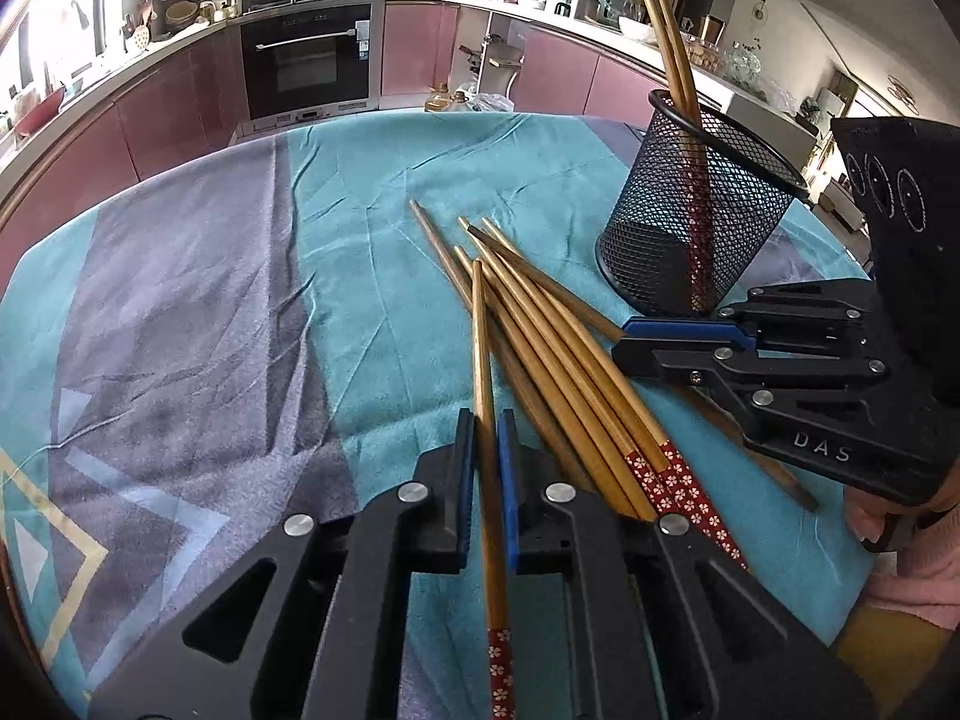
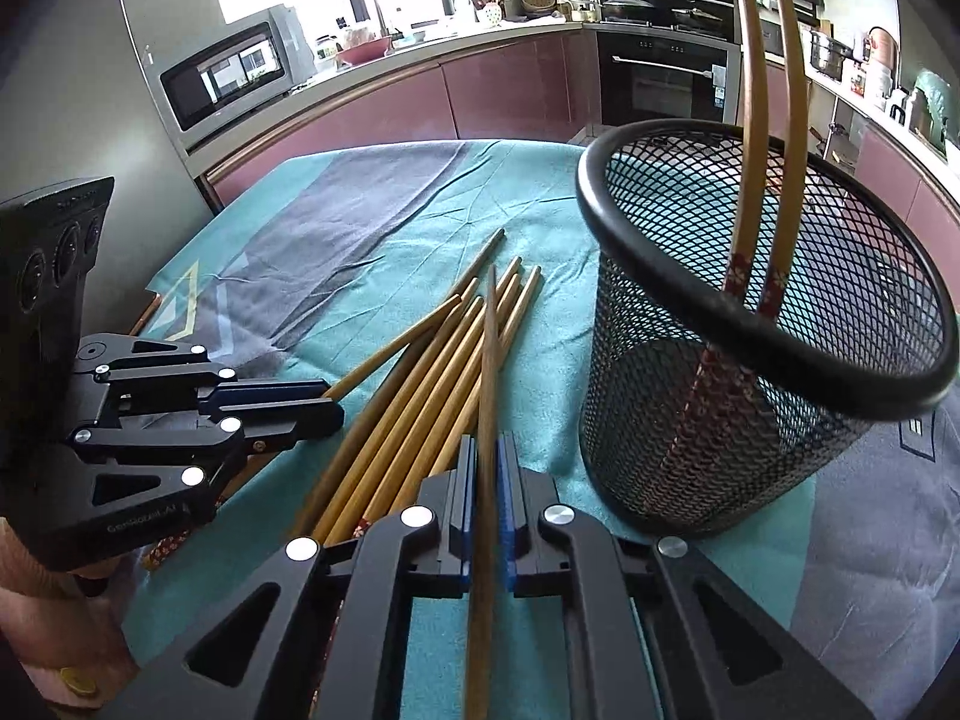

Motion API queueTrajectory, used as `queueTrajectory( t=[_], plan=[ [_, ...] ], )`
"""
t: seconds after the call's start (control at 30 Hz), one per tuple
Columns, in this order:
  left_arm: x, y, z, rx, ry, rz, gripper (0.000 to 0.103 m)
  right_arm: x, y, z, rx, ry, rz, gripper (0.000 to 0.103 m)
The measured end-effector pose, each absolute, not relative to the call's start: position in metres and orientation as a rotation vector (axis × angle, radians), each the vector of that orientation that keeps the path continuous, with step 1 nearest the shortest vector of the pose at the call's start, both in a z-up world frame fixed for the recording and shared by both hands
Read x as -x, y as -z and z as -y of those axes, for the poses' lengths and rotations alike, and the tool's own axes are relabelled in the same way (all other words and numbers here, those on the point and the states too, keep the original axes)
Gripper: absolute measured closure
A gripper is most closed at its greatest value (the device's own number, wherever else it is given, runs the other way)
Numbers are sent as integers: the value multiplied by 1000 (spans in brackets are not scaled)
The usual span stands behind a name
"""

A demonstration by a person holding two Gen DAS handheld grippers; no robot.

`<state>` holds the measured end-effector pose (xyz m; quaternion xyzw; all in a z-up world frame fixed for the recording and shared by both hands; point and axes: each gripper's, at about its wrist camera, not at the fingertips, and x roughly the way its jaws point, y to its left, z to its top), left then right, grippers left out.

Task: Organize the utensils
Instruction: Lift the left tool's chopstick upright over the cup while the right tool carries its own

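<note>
- The left gripper (image 1: 485, 444) is clamped on one slim bamboo chopstick (image 1: 483, 360); its blue-padded jaws press the shaft from both sides, the red flower-patterned end trailing back toward the camera and the bare tip pointing away across the table.
- The right gripper (image 2: 487, 468) likewise pinches a darker brown wooden chopstick (image 2: 489, 372) between its pads, long axis running straight ahead, tip lifted over the pile.
- Just beyond both claws lies the loose pile of tan bamboo chopsticks (image 1: 540, 330) — fanned on the cloth, tips pointing away and to the left in the left wrist view, red patterned ends (image 1: 678, 480) nearest the camera. The two grippers close in on the pile from opposite sides, near each other; in the left view the right gripper (image 1: 636, 348) lies across several sticks.
- Beside the pile stands the black wire-mesh cup (image 2: 750, 324), upright, close to the right gripper and apart from the sticks on the cloth.
- Two chopsticks (image 2: 762, 90) stand in the cup, patterned ends down, leaning on its rim.
- Everything rests on a wrinkled teal and grey-purple tablecloth (image 1: 240, 270) — pink kitchen cabinets (image 1: 414, 48) and a black oven (image 1: 309, 60) behind.
</note>
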<state>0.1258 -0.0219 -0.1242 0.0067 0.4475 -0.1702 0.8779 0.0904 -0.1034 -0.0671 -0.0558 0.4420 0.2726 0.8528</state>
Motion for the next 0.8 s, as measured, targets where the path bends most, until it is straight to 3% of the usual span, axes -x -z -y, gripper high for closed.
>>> queueTrajectory(
  t=[0.8],
  plan=[
    [-77, 8, 8, 92, 518, -652, 96, -45, -29, 174, -53, -581, -643, 97]
  ],
)
